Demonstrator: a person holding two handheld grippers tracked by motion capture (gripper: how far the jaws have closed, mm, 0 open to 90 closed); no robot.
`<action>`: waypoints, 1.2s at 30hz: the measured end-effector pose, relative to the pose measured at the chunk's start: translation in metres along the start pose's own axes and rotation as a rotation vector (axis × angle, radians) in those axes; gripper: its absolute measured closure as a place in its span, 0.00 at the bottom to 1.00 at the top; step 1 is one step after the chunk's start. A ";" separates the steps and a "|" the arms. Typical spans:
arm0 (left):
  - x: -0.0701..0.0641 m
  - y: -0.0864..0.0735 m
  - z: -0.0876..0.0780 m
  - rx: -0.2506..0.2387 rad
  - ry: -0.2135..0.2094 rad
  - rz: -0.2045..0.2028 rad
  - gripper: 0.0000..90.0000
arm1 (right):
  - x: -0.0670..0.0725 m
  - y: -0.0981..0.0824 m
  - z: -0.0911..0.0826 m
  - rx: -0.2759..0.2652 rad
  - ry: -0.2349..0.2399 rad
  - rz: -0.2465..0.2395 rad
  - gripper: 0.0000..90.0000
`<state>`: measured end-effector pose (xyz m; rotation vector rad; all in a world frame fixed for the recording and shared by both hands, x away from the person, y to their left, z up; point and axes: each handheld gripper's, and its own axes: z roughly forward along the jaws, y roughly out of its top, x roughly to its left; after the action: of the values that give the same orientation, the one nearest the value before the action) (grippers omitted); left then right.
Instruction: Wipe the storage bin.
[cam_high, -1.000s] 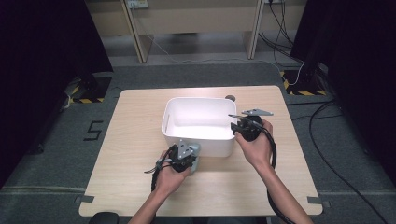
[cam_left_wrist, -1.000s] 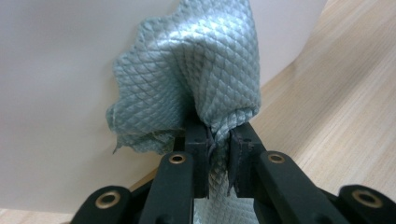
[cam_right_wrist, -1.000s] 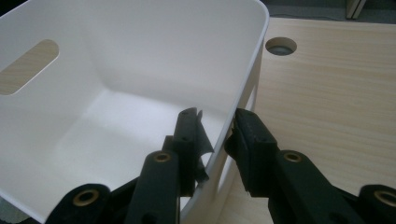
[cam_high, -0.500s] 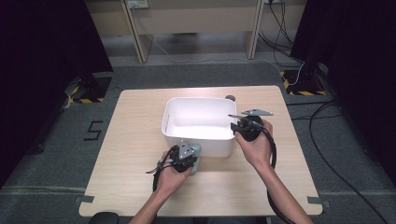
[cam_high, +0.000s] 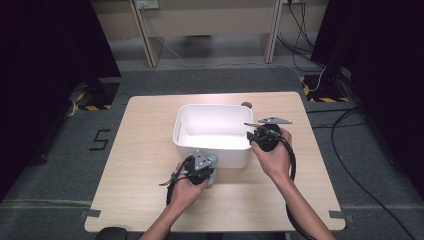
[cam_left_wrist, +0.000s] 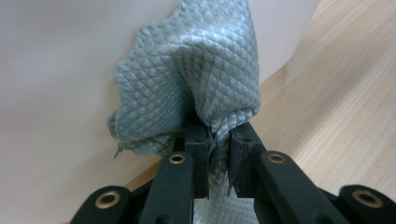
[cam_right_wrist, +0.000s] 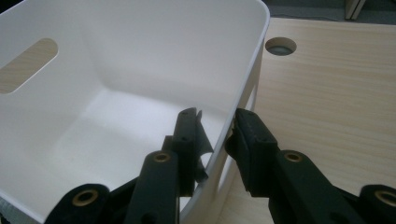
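from the high view, a white bin (cam_high: 212, 132) sat near the middle of a light wooden table (cam_high: 140, 150), its open top facing up. the left gripper (cam_high: 202, 167) was held just in front of the bin's near wall, with a grey-blue cloth (cam_high: 212, 165) bunched at its tip and lying against that wall. the right gripper (cam_high: 255, 136) was at the bin's right wall, near the front corner, with its grey plate standing above the hand. a round hole (cam_high: 246, 105) in the table showed just behind the bin's far right corner.

in the left gripper view, the 2 black jaws were clamped on the cloth (cam_left_wrist: 196, 88), a quilted, diamond-patterned fabric pinched into a fold between the pads. above the pads the cloth rose in a crumpled bunch and pressed against the white outer wall of the bin (cam_left_wrist: 60, 84). the table (cam_left_wrist: 336, 116) ran along the right side.

in the right gripper view, the jaws straddled the rim of the bin (cam_right_wrist: 116, 74), 1 jaw inside and 1 outside, closed onto the thin white wall. a slot handle (cam_right_wrist: 28, 63) was cut into the opposite wall. the hole (cam_right_wrist: 280, 45) in the table (cam_right_wrist: 336, 88) lay just beyond the bin's corner.
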<state>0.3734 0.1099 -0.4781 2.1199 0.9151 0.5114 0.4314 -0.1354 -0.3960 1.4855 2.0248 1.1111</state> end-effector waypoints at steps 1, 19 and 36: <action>0.000 0.000 0.000 -0.001 -0.002 -0.002 0.89 | 0.000 0.000 0.000 0.000 0.000 -0.001 0.79; -0.004 0.009 -0.005 -0.040 -0.015 -0.014 0.89 | 0.000 0.000 0.000 0.000 -0.001 0.000 0.79; -0.003 0.024 -0.022 -0.108 -0.023 -0.034 0.89 | 0.000 0.000 0.000 0.001 0.000 0.003 0.79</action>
<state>0.3682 0.1073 -0.4457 2.0056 0.8894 0.5063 0.4318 -0.1355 -0.3961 1.4887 2.0243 1.1121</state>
